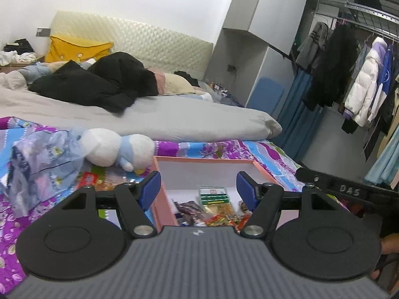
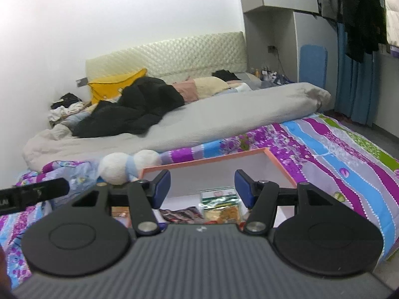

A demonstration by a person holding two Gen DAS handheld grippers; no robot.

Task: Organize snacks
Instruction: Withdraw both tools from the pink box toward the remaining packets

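Your left claw (image 1: 197, 189) and right claw (image 2: 202, 189) both stand apart and empty above the shallow pink-rimmed white cardboard box (image 1: 207, 160) on the bed. The mixed snack packets (image 1: 214, 208) lie inside it, near edge, evidently gathered there. A loose red packet (image 1: 89, 178) remains outside, left.

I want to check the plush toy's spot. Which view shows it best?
The left wrist view: the plush toy lies large and unobstructed beside the box. The right wrist view shows it smaller, partly behind the linkage.
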